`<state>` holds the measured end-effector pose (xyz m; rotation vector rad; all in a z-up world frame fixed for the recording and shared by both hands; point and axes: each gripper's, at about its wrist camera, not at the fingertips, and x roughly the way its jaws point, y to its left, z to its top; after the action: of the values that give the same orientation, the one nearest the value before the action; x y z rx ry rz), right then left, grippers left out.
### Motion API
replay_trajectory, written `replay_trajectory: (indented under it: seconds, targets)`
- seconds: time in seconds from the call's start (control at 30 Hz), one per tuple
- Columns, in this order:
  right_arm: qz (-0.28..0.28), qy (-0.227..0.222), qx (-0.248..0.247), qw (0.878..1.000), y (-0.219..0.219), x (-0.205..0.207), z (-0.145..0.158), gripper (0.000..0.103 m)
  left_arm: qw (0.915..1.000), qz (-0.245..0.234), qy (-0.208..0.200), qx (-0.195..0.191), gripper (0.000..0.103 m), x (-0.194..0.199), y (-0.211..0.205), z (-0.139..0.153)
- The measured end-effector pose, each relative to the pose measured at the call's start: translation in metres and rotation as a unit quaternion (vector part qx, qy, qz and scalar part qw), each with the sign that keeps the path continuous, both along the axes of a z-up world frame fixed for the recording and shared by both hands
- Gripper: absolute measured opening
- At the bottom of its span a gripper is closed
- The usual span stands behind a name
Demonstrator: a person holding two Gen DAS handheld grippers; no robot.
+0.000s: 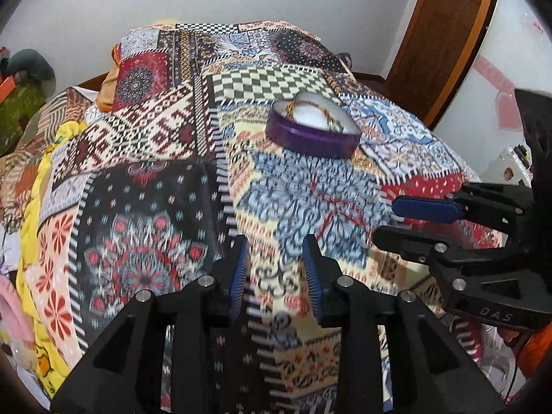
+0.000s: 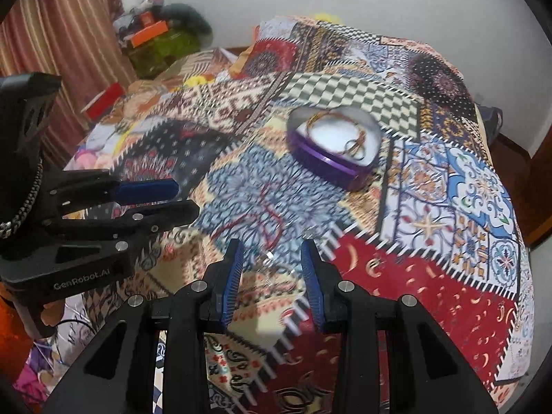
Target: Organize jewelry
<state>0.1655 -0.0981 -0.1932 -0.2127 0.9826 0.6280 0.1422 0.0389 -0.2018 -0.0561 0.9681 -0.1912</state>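
Observation:
A purple heart-shaped box (image 1: 312,134) with a white lining stands on the patchwork bedspread; gold bangles and chains (image 2: 348,138) lie inside it. The box also shows in the right wrist view (image 2: 331,162). A thin red cord necklace (image 1: 339,207) lies on the blue-patterned patch, also in the right wrist view (image 2: 265,214). My left gripper (image 1: 276,258) is open and empty, hovering near the cord's near end. My right gripper (image 2: 270,262) is open and empty, just short of the cord. Each gripper shows from the side in the other's view.
The patterned bedspread (image 1: 145,179) covers the whole bed. A yellow blanket (image 1: 34,227) hangs along the left edge. A wooden door (image 1: 445,34) stands at the back right. Boxes and bags (image 2: 155,41) pile against the curtain at the back left.

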Motion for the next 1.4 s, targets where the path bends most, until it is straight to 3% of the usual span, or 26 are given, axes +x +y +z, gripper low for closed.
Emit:
replay_trajectory:
  seconds: [0.4,0.6,0.63,0.83,1.1,1.2,1.27,1.4]
  targets:
    - [0.002,-0.015,-0.015,1.000,0.002,-0.002,-0.014,0.031,0.9996,-0.016,0.021,-0.007,0.033,-0.011,-0.010,-0.012]
    - [-0.001,-0.022,-0.009,1.000,-0.001,-0.005,-0.014,0.023,0.9994,-0.030,0.017,-0.003,0.038,-0.007,-0.024,-0.012]
    - [-0.003,-0.022,-0.005,1.000,-0.004,-0.004,-0.012,0.014,0.9993,-0.032,0.017,-0.003,0.038,-0.005,-0.025,-0.013]
    - [-0.029,-0.017,0.013,0.999,-0.021,0.001,-0.008,0.014,0.9988,-0.045,0.015,-0.006,0.039,0.005,-0.034,-0.014]
    - [-0.057,-0.025,0.032,0.998,-0.044,0.003,0.005,0.014,0.9982,-0.040,0.015,-0.042,0.039,0.016,-0.039,-0.018]
    - [-0.063,-0.028,0.039,0.997,-0.046,0.006,0.009,0.014,0.9982,-0.045,0.011,-0.037,0.026,0.015,-0.045,-0.018]
    - [-0.067,-0.031,0.042,0.996,-0.047,0.007,0.011,0.014,0.9980,-0.051,0.011,-0.035,0.010,0.015,-0.049,-0.017]
    - [-0.071,-0.035,0.050,0.996,-0.049,0.008,0.016,0.014,0.9985,-0.048,0.000,-0.027,0.006,0.011,-0.050,-0.014]
